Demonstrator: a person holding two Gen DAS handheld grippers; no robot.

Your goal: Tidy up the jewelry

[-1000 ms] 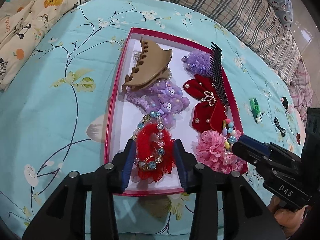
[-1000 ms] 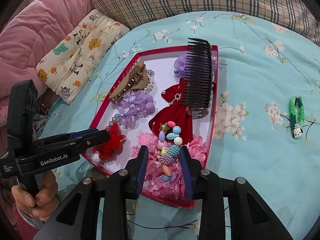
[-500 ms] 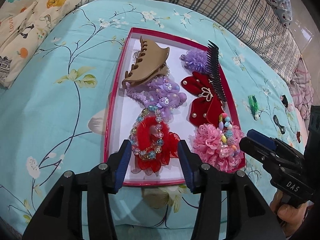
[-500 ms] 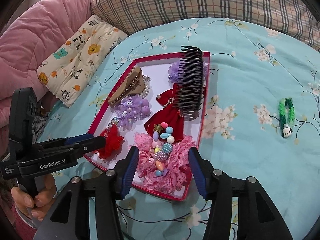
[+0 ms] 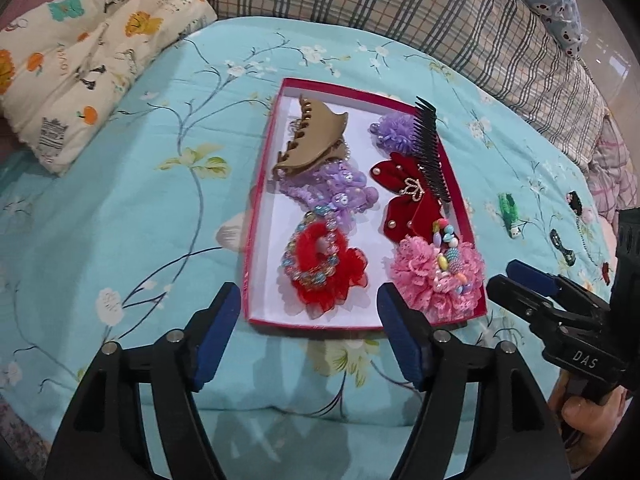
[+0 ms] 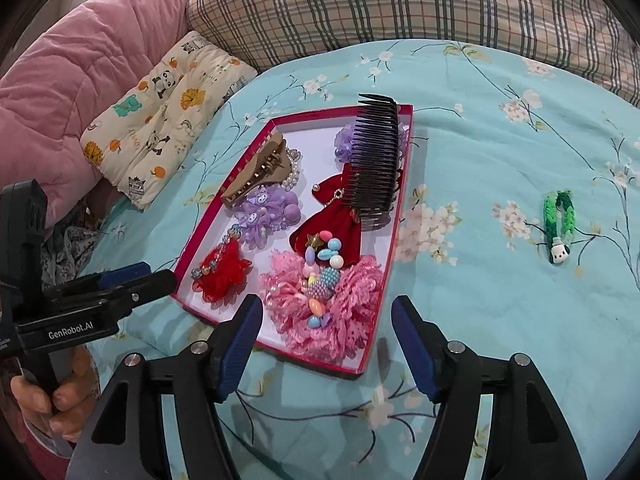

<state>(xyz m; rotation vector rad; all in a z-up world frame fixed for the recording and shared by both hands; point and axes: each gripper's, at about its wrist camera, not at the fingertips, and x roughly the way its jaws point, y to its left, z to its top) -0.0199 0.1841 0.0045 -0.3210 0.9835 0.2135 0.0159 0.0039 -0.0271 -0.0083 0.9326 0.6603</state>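
Observation:
A red-rimmed white tray (image 5: 256,216) (image 6: 394,240) lies on the teal bedspread. It holds a tan claw clip (image 5: 316,142), purple scrunchies (image 5: 332,192), a red scrunchie with a bead bracelet (image 5: 320,264) (image 6: 224,268), a red bow (image 5: 404,200), a black comb (image 5: 430,152) (image 6: 372,160) and a pink lace scrunchie with a bead bracelet (image 5: 436,276) (image 6: 324,300). My left gripper (image 5: 310,338) is open and empty just short of the tray's near edge. My right gripper (image 6: 326,344) is open and empty before the pink scrunchie.
A green braided band with a panda charm (image 6: 558,216) (image 5: 510,220) lies on the bedspread right of the tray. Several small dark clips (image 5: 562,244) lie further right. A cartoon-print cushion (image 5: 88,64), a pink quilt (image 6: 60,92) and a plaid pillow (image 6: 400,4) border the bed.
Both grippers have opened wider and drawn back from the tray. The red scrunchie and the pink scrunchie with beads stay in the tray.

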